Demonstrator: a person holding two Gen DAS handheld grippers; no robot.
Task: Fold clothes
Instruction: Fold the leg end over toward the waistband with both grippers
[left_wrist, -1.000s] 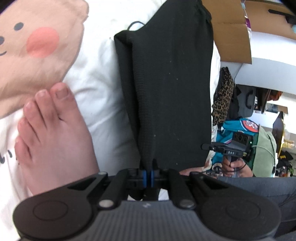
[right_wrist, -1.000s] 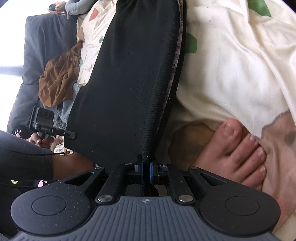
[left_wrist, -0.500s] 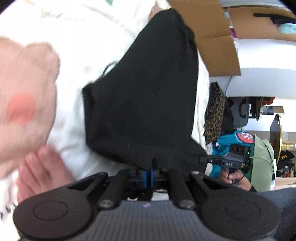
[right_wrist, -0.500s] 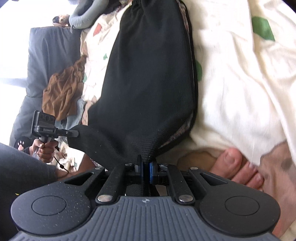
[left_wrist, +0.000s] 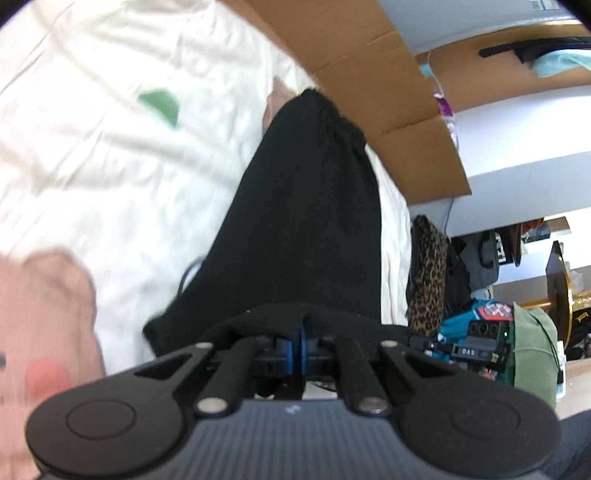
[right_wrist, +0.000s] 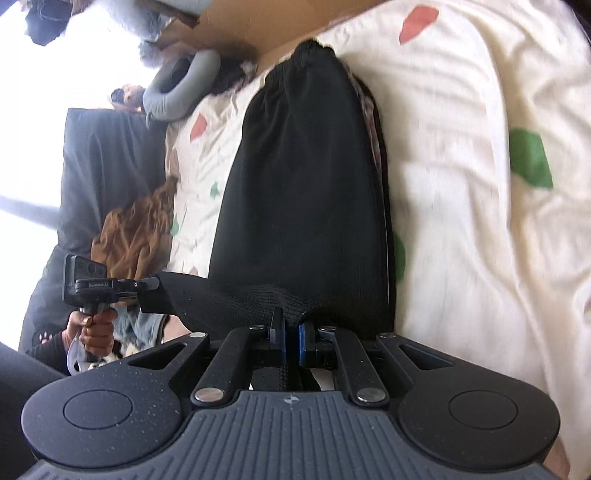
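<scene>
Two hand-held grippers, left (left_wrist: 298, 345) and right (right_wrist: 291, 341), pinch the black knitted trousers' (left_wrist: 306, 221) hem; they should carry it level toward the waistband at frame top.

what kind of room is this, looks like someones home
Probably a lived-in bedroom: the black knit garment lies on a cream bedsheet with coloured spots, beside a brown cardboard box and a cluttered heap of bags.
</scene>
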